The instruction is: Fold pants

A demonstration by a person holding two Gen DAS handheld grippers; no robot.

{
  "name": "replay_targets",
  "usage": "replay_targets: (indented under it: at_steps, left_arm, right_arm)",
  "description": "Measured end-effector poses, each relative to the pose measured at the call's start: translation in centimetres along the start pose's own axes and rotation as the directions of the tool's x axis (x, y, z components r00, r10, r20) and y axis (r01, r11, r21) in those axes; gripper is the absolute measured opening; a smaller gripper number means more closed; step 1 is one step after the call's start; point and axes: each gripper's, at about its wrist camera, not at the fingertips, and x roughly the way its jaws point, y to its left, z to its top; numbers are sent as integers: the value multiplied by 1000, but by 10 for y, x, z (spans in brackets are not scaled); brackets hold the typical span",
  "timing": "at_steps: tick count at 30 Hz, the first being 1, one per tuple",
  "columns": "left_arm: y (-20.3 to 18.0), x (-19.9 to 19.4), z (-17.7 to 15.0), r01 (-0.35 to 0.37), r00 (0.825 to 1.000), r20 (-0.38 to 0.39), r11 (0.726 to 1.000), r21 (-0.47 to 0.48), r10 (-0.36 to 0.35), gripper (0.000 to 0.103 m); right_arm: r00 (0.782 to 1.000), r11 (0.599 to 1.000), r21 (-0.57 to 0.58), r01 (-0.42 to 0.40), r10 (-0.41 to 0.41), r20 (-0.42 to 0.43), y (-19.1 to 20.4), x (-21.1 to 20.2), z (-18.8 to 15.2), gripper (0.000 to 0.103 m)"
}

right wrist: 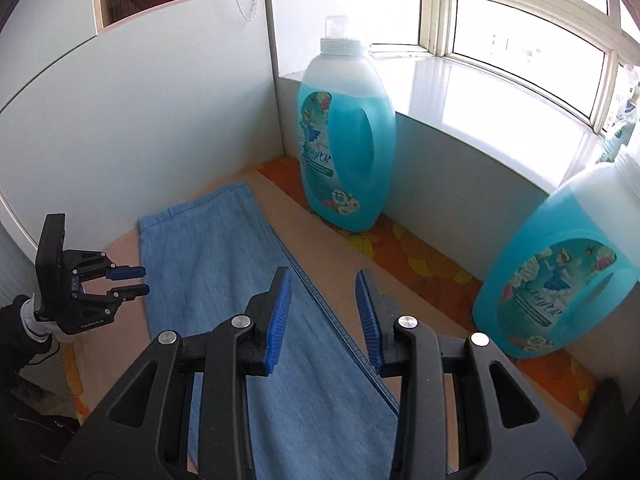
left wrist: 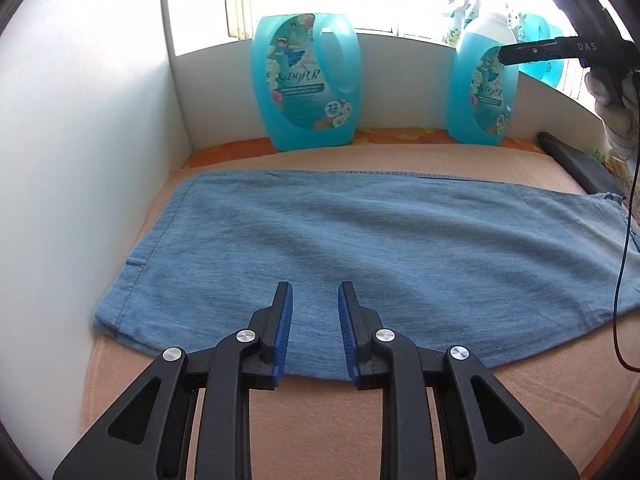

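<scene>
Blue denim pants lie flat on a peach cloth, folded lengthwise, their leg ends toward the left wall. They also show in the right wrist view. My left gripper is open and empty, just above the pants' near edge; it also shows in the right wrist view, beside the pants' left edge. My right gripper is open and empty, above the pants' seamed far edge. In the left wrist view it hangs high at the right.
Two blue detergent bottles stand at the back by the low white wall. A white panel closes the left side. A dark object lies at the right. A black cable hangs over the pants' right end.
</scene>
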Motion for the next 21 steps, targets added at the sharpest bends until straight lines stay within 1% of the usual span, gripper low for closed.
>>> replay_targets:
  at_steps: [1, 4, 8, 13, 17, 21]
  left_arm:
    - [-6, 2, -2, 8, 1000, -13, 1000, 7, -8, 22]
    - [-16, 8, -7, 7, 999, -45, 1000, 22, -6, 22]
    - [-23, 17, -13, 2, 996, -93, 1000, 14, -1, 22]
    - [-27, 28, -18, -27, 990, -137, 1000, 13, 29, 22]
    - [-28, 31, -16, -43, 989, -145, 999, 1, 42, 22]
    - [-30, 33, -15, -54, 987, -149, 998, 7, 55, 22]
  right_arm:
    - [1000, 1000, 18, 0, 0, -13, -13, -1, -14, 34]
    - [998, 999, 41, -19, 21, -54, -29, 4, -43, 34]
    - [992, 998, 6, -57, 57, -112, -30, 29, -65, 34]
    - [983, 993, -45, -110, 101, -156, -24, 64, -64, 34]
    - [977, 986, -111, -121, 98, -191, -18, 91, -64, 34]
    - [970, 981, -137, -138, 107, -217, -18, 115, -60, 34]
